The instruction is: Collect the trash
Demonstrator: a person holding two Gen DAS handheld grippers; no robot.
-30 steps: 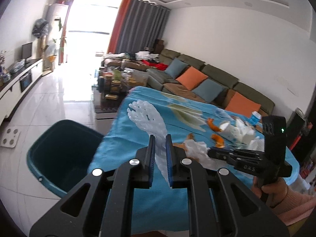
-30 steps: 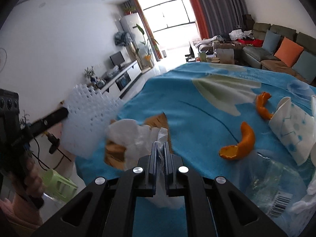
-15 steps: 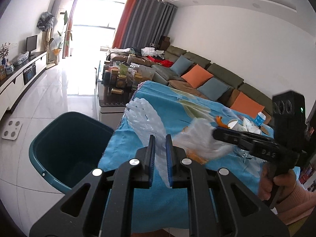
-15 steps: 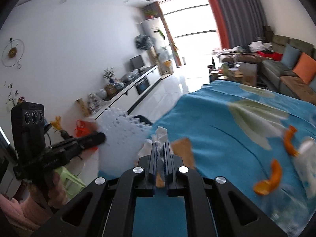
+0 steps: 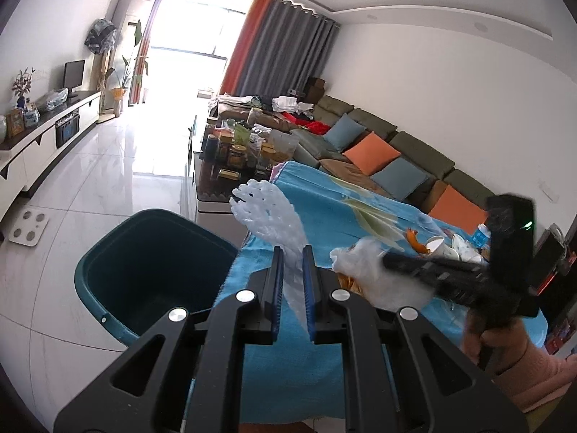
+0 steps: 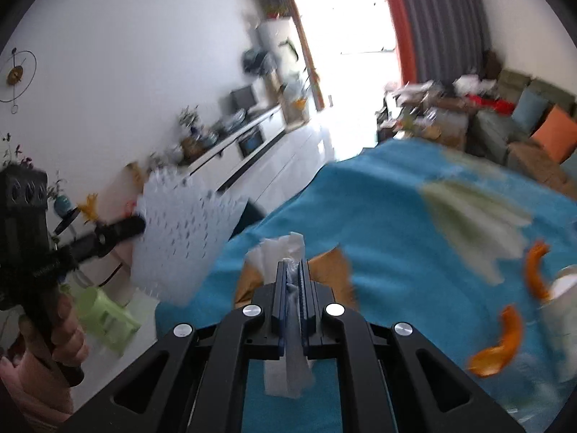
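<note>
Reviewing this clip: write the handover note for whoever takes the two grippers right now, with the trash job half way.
Left gripper: shut on the white foam net, held up beside the table edge, near the teal bin on the floor.
Right gripper: shut on a clear plastic bag with brownish scraps in it, lifted over the blue tablecloth.
Done: both pieces picked up. The bin looks empty as far as its inside shows.
Left: drop both into the bin, then collect the orange peels, the paper cups and the remaining litter on the table.
</note>
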